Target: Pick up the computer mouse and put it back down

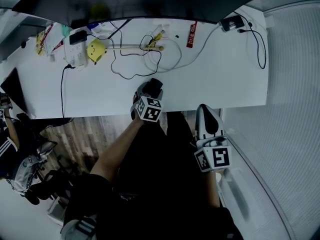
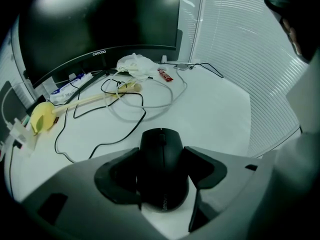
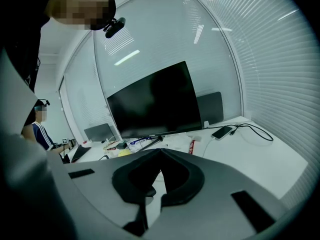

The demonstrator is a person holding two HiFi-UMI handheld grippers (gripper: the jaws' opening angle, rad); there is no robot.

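Observation:
A black computer mouse (image 2: 162,171) sits between the jaws of my left gripper (image 2: 161,153), which are shut against its two sides. Whether it rests on the white desk (image 2: 215,109) or hangs just above it, I cannot tell. In the head view the mouse (image 1: 156,85) shows at the tip of the left gripper (image 1: 150,90), near the desk's front edge (image 1: 100,113). My right gripper (image 1: 204,109) hovers off the desk, in front of its near edge. Its jaws are shut, tips (image 3: 160,150) meeting with nothing between them.
A tangle of black and white cables (image 1: 135,59) lies beyond the mouse, with a yellow object (image 1: 96,50) and a white power strip (image 1: 76,54) at the left. A red packet (image 1: 191,34) and a phone (image 1: 231,22) lie far right, under the dark monitor (image 2: 100,19). Another person (image 1: 10,149) sits left.

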